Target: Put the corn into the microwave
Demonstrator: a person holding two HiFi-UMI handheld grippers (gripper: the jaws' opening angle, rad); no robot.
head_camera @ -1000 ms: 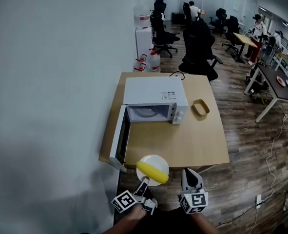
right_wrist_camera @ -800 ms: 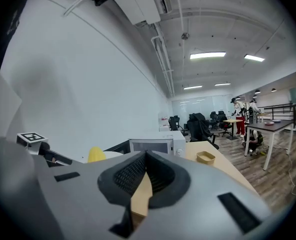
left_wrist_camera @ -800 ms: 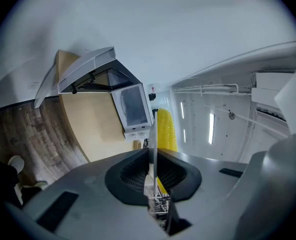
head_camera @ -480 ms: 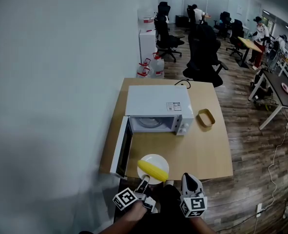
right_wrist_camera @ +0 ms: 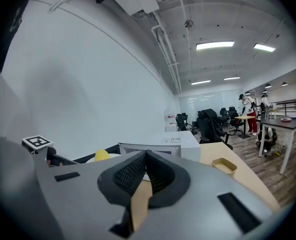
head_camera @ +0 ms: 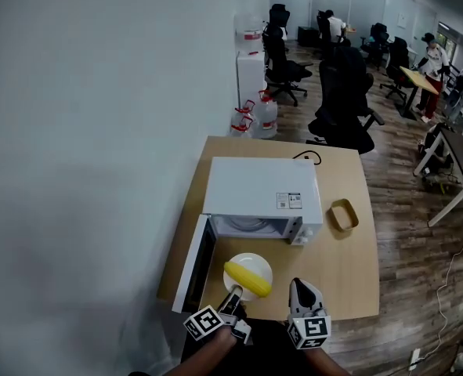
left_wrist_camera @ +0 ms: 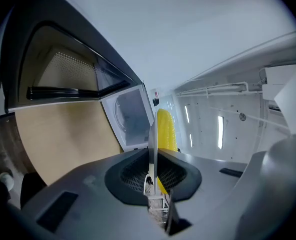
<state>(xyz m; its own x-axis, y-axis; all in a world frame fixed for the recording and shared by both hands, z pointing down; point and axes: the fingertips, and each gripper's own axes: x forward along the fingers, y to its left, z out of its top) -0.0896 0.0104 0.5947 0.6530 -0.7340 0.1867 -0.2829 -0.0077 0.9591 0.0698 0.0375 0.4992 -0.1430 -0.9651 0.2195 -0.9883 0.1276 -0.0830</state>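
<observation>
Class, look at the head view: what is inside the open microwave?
A round turntable shows in the microwave cavity. The cavity's back is hidden under the microwave's own top, so nothing more can be told.

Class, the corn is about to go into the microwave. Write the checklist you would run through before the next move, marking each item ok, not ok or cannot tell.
1. The microwave door swung fully open: ok.
2. The cavity free of other dishes: ok, in the part that shows.
3. The left gripper has its jaws shut on the rim of the white plate: ok.
4. The corn lying on that plate: ok.
5. The right gripper free to help: ok, jaws together on nothing.
6. Plate held level: cannot tell.
</observation>
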